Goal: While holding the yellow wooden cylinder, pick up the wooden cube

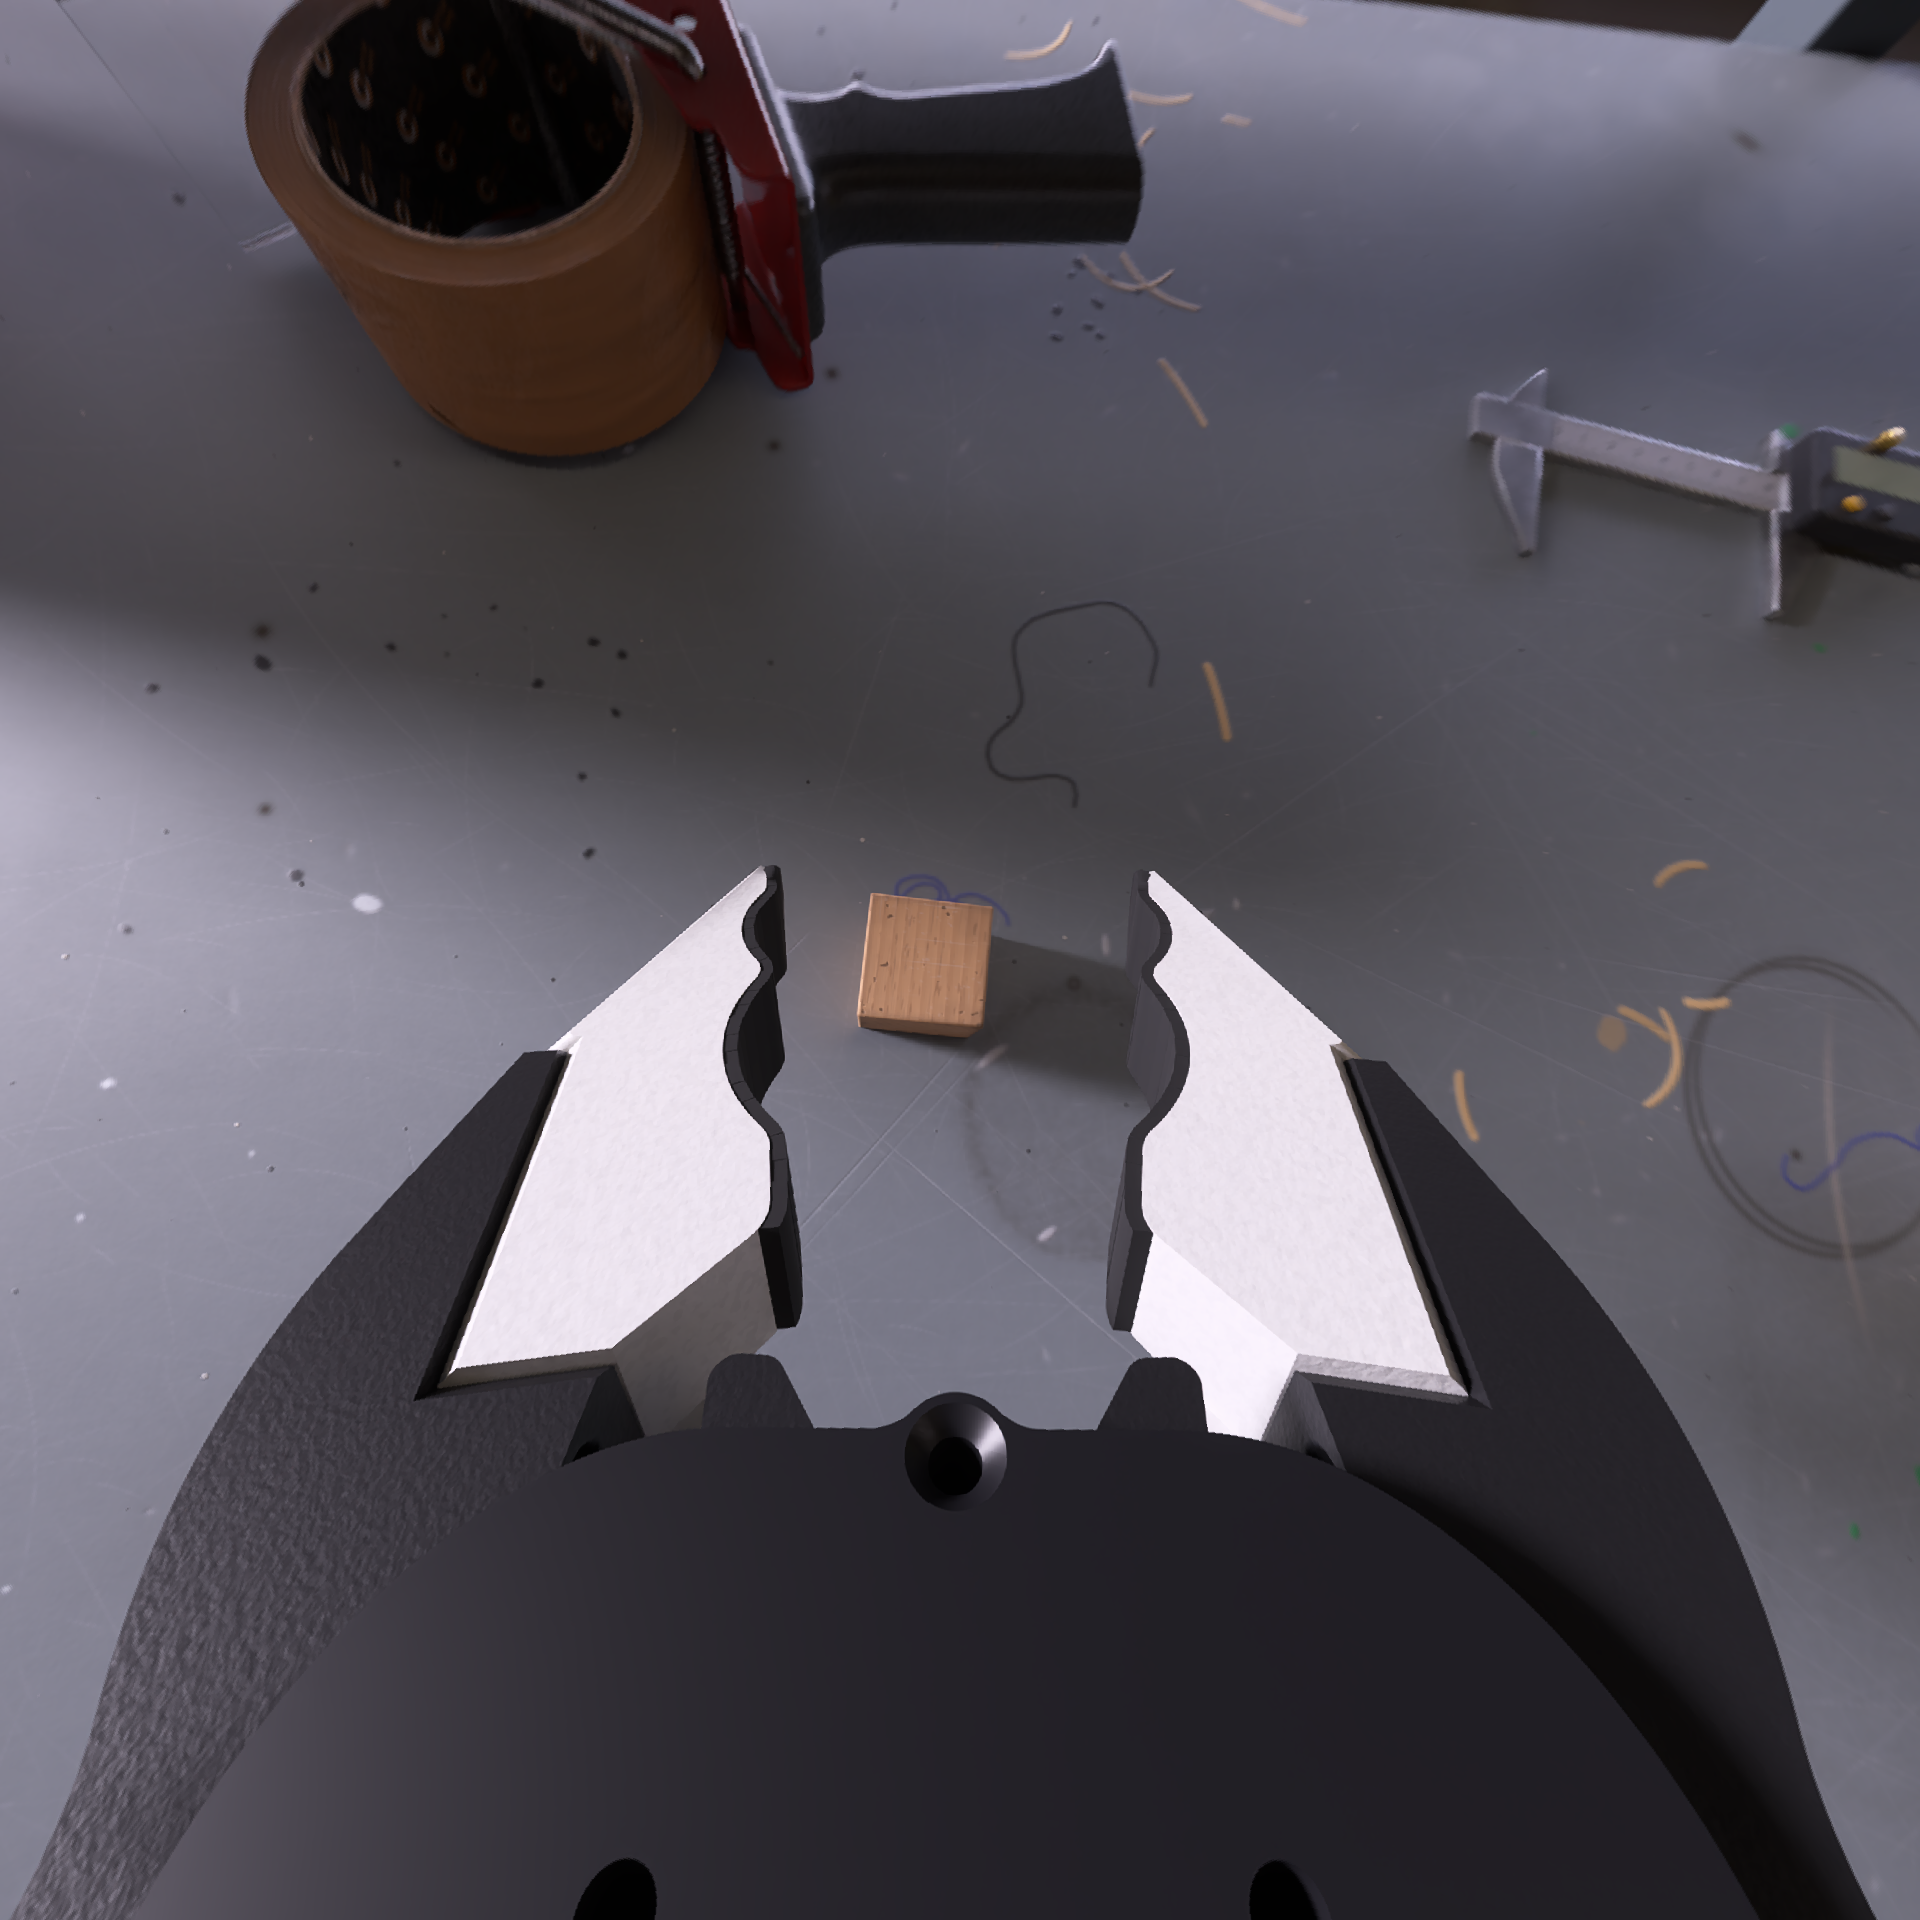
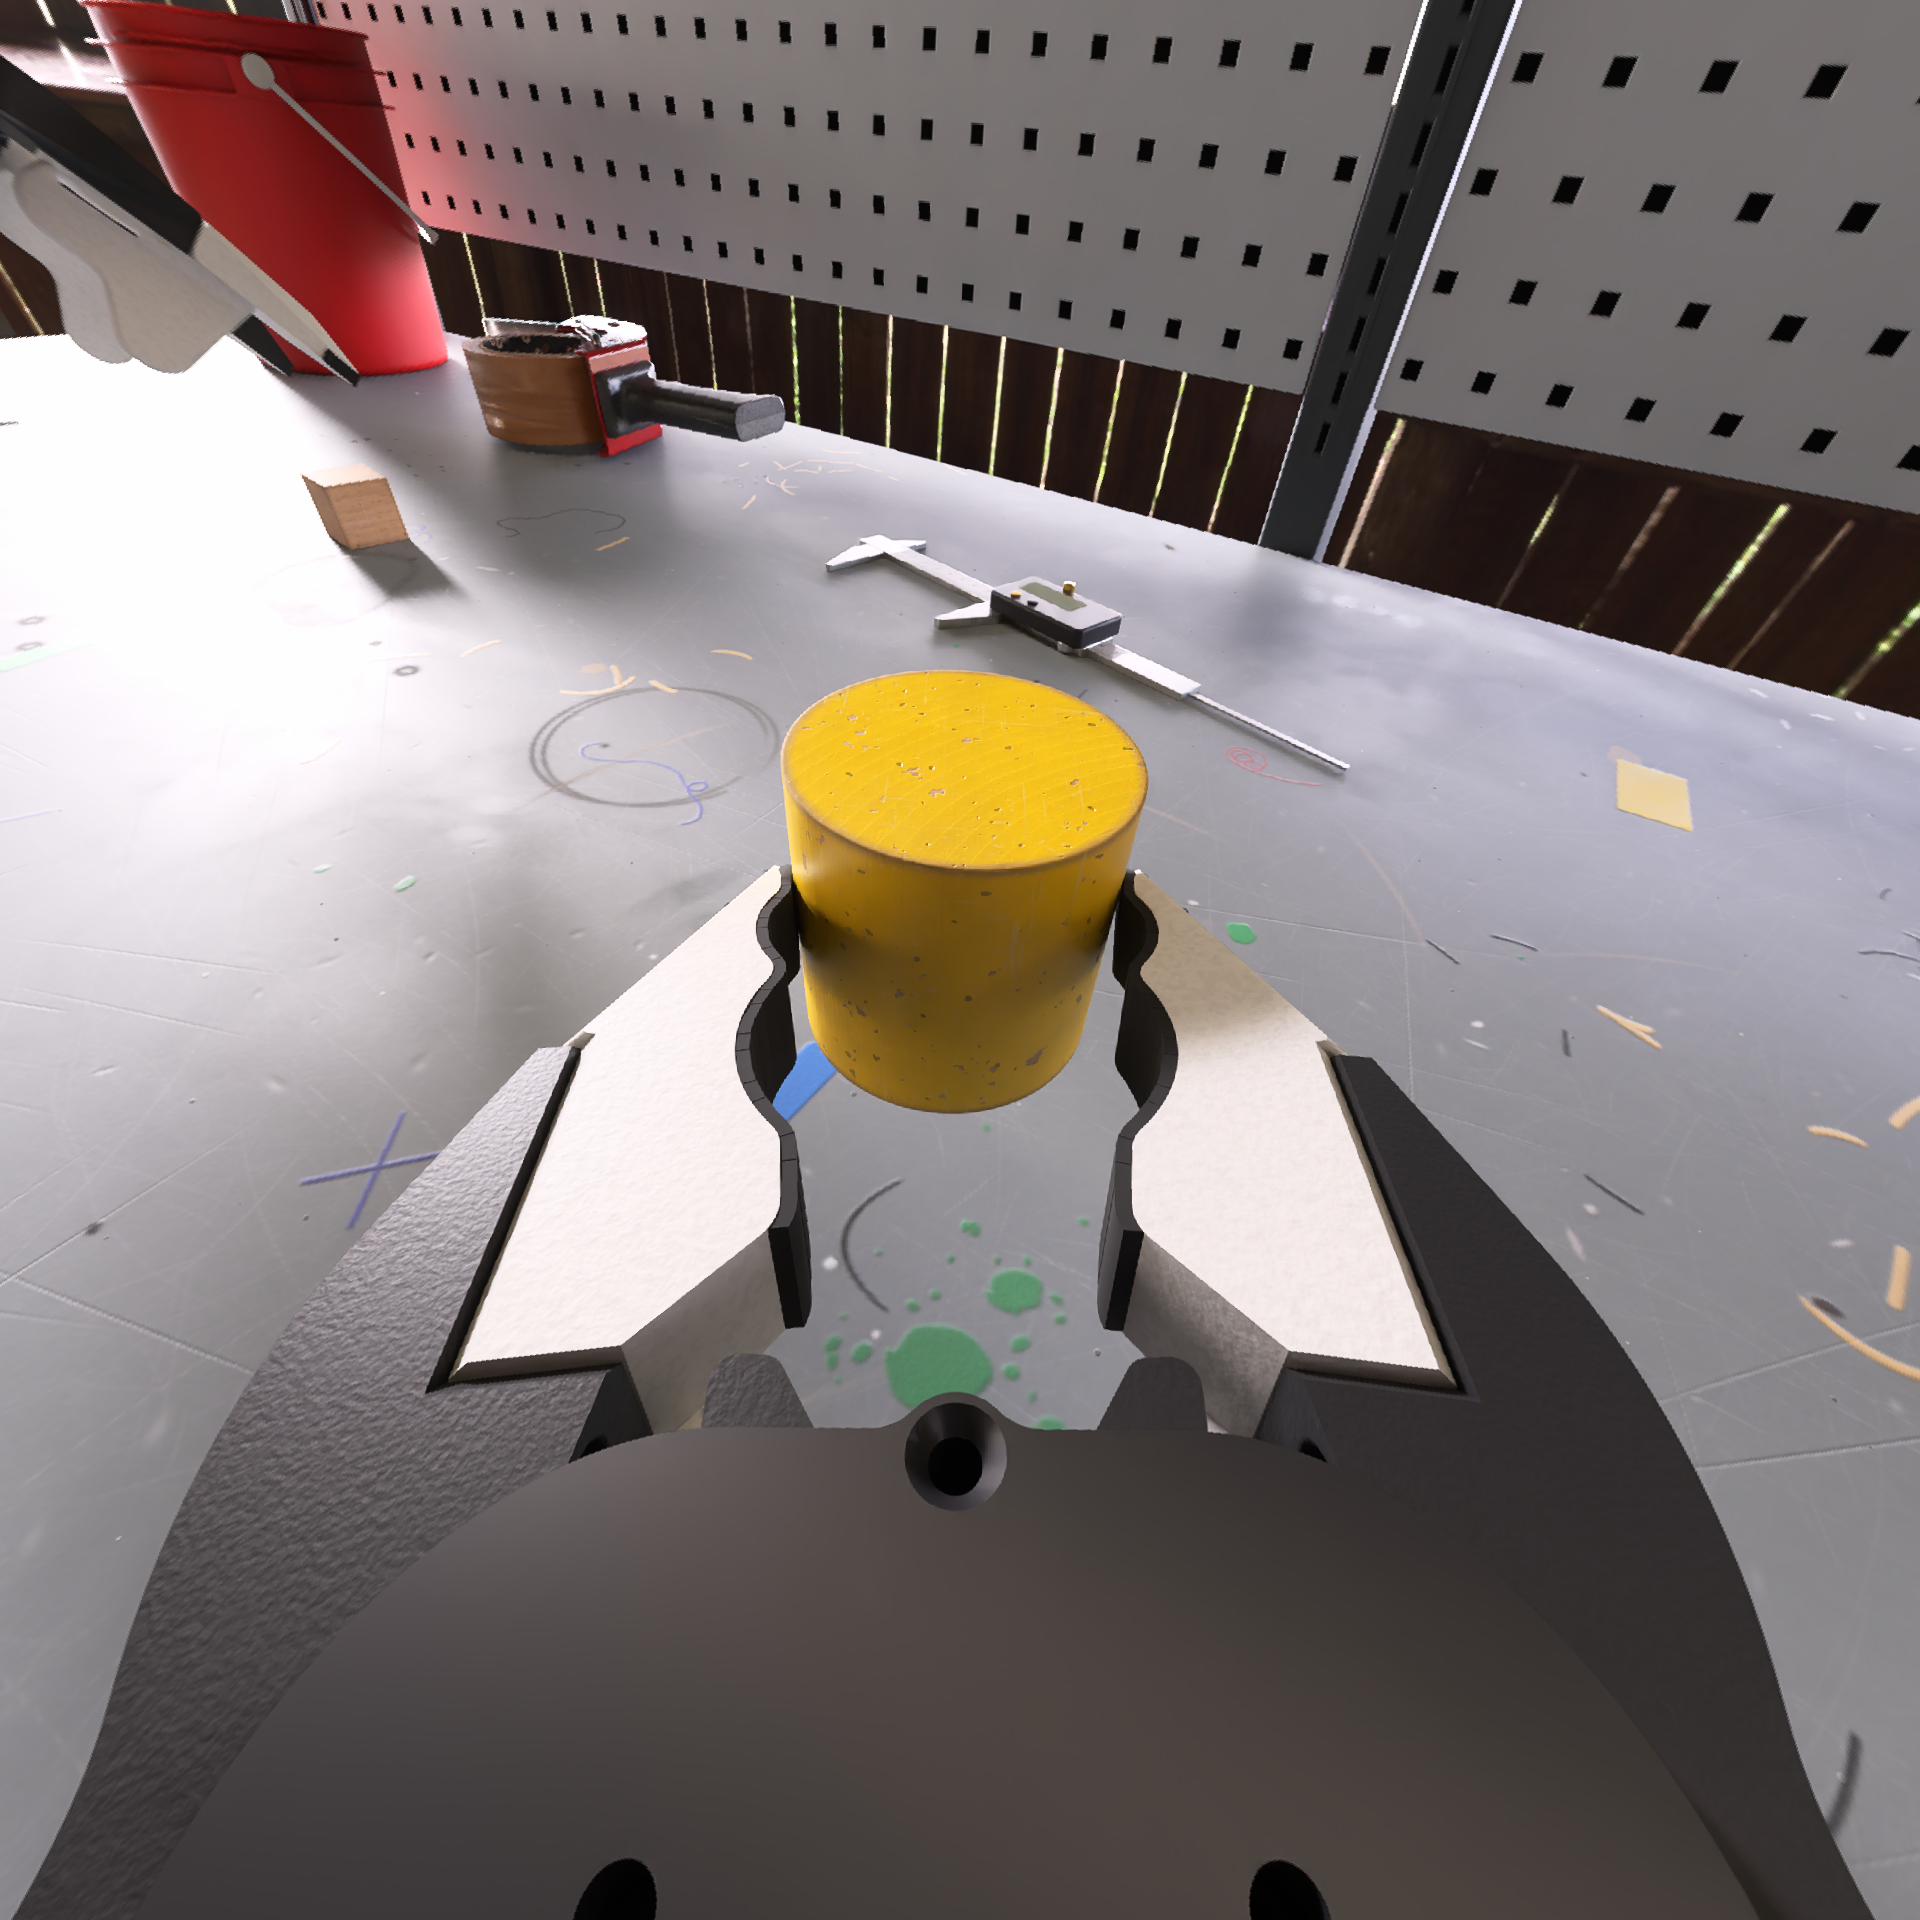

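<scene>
Only the right wrist view showed the white pegboard wall (image 2: 1039, 156), the red plastic bucket (image 2: 291, 187) and the right claw (image 2: 956, 914) clamped on the upright, speckled yellow wooden cylinder (image 2: 961, 894), held clear of the grey worktop (image 2: 1455, 987). The left wrist view looked steeply down: the left claw (image 1: 956, 914) hung spread wide above the small pale wooden cube (image 1: 925, 964), which sat on the worktop between its fingertips, touching neither, grain running lengthwise. Beyond lay a brown tape roll in a red dispenser (image 1: 499, 239) and a steel digital caliper (image 1: 1704, 488).
</scene>
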Action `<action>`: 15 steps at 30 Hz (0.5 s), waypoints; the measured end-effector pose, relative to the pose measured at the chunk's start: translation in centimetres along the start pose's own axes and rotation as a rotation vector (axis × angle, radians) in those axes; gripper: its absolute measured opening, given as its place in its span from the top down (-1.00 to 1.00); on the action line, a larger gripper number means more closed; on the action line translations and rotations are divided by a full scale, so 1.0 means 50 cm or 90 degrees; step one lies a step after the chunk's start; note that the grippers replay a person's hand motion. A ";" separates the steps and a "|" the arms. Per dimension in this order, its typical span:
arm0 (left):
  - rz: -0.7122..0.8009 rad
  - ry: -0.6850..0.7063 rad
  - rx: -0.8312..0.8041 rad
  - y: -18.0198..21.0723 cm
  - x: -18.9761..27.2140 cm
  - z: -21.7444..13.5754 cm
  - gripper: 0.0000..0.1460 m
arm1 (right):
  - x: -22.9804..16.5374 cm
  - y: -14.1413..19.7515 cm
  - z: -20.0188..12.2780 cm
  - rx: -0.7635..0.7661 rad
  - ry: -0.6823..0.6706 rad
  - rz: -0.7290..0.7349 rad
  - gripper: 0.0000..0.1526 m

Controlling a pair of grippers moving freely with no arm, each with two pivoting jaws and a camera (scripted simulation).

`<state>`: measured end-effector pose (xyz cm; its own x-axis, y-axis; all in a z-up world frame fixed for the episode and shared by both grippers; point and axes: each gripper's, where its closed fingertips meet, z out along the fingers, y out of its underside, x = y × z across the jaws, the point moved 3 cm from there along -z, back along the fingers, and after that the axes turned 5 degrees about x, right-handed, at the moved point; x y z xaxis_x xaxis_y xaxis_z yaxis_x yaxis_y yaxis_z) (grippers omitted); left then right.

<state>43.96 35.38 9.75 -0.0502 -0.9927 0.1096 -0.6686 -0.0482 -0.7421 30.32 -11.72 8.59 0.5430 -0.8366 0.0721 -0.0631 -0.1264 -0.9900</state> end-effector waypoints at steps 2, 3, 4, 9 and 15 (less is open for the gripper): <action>-0.006 -0.010 -0.017 0.006 -0.002 0.017 0.09 | 0.000 0.000 0.000 0.000 -0.001 0.001 0.20; -0.010 -0.010 -0.025 0.010 -0.002 0.024 0.08 | 0.000 0.000 0.000 0.001 -0.001 0.002 0.20; -0.013 -0.011 -0.032 0.015 -0.001 0.031 0.08 | 0.001 0.000 0.000 0.001 -0.001 0.003 0.20; -0.014 -0.026 -0.050 0.038 0.006 0.061 0.07 | 0.001 0.001 0.001 -0.002 -0.004 0.007 0.20; -0.029 -0.029 -0.060 0.055 0.004 0.076 0.02 | 0.003 0.000 0.001 0.002 -0.004 0.011 0.20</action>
<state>44.93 34.63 5.19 0.0146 -0.9939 0.1096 -0.7365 -0.0848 -0.6711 30.43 -11.82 8.61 0.5466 -0.8356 0.0551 -0.0693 -0.1107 -0.9914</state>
